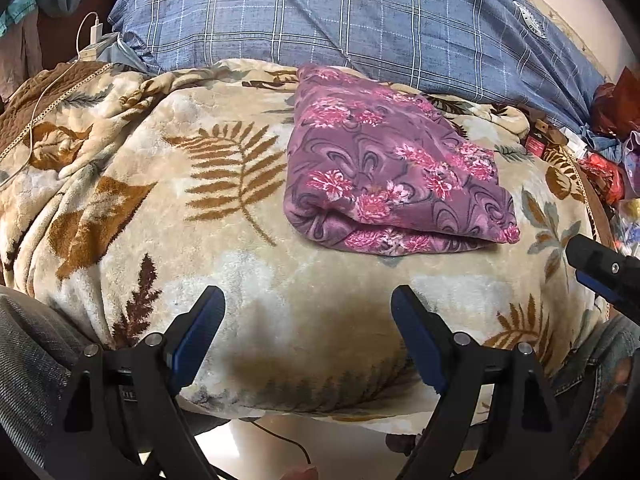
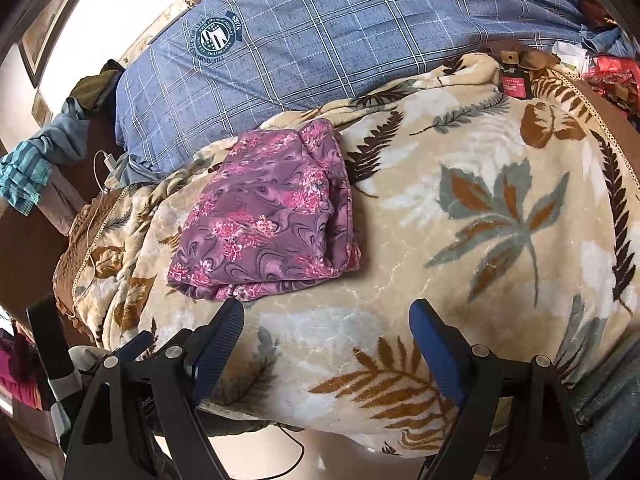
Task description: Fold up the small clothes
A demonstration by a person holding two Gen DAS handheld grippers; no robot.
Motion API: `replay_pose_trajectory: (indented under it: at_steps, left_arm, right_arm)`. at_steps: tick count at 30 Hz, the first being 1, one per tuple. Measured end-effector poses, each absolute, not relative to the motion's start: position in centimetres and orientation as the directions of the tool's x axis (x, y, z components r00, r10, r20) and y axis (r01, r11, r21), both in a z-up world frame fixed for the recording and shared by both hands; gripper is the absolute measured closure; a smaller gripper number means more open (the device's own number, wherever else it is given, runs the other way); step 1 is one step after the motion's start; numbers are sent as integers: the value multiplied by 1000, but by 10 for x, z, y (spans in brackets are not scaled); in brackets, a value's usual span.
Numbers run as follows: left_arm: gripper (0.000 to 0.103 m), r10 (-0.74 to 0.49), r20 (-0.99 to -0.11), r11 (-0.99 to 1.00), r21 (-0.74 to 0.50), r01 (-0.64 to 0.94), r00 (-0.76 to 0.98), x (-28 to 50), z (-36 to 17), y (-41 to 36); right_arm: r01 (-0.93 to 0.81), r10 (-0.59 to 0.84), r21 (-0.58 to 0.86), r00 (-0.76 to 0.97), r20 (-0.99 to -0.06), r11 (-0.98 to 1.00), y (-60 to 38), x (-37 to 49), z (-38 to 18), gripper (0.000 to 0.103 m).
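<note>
A purple cloth with pink flowers (image 1: 392, 168) lies folded into a thick rectangle on a beige leaf-print blanket (image 1: 200, 184). It also shows in the right wrist view (image 2: 268, 216), left of centre. My left gripper (image 1: 308, 300) is open and empty, a short way in front of the cloth near the blanket's front edge. My right gripper (image 2: 328, 316) is open and empty, just in front of and right of the cloth. Its tip also shows at the right edge of the left wrist view (image 1: 600, 268).
A blue plaid pillow (image 1: 360, 20) lies behind the blanket. A white charger and cable (image 1: 92, 40) sit at the back left. Small boxes and colourful clutter (image 1: 600, 152) lie at the right. The blanket's front edge drops to the floor (image 1: 340, 448).
</note>
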State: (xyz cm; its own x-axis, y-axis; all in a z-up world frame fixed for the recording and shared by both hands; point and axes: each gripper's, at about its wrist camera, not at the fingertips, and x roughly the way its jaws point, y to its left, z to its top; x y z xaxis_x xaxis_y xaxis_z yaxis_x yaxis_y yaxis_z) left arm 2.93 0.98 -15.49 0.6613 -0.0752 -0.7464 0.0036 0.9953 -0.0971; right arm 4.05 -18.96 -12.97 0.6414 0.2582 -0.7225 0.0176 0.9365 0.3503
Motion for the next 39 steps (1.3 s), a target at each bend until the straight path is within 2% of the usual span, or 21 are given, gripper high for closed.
replay_pose_trajectory:
  at_steps: [26, 39]
  left_arm:
    - [17, -86, -754, 993, -121, -9, 651, 29, -147, 12]
    - [17, -47, -743, 996, -85, -24, 668, 22, -130, 13]
  right_arm:
    - [-9, 264, 343, 657, -706, 939, -186, 39, -116, 17]
    - [-38, 277, 339, 664, -694, 940, -181, 39, -110, 17]
